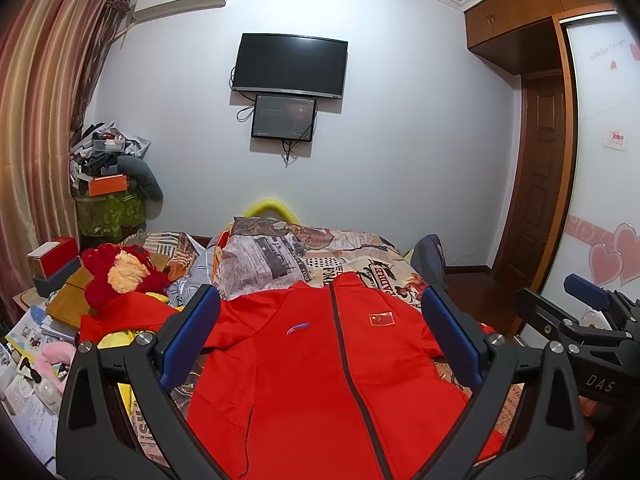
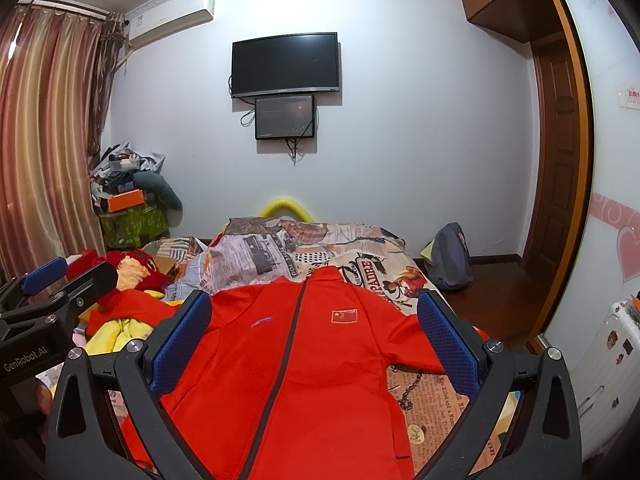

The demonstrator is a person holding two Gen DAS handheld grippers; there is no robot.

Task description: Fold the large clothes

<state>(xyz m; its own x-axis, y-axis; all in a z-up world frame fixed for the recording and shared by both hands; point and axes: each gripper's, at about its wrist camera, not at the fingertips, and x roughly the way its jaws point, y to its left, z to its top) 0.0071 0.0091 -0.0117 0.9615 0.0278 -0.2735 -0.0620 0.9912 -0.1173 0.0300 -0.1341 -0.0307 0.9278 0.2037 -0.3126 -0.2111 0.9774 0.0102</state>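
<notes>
While both grippers hang above the near end of the bed (image 2: 432, 396), a red zip-front jacket (image 1: 316, 376) lies spread front-up on the newspaper-print bedspread, its collar pointing toward the far wall and its dark zipper (image 1: 352, 364) closed down the middle. The left gripper (image 1: 320, 336) has its jaws wide apart with nothing between the blue pads, and the jacket's chest shows in the gap. The right gripper (image 2: 314, 336) is likewise spread wide and empty over the same garment; a small flag patch (image 2: 344, 315) sits on the chest. One sleeve reaches out toward the right edge of the bed, while the other sleeve seems to run off to the left, though the gripper finger hides most of it. Left of the jacket lie a red plush toy (image 2: 136, 272) and some yellow cloth (image 2: 116, 332). A dark television (image 2: 285, 65) hangs on the far wall.
</notes>
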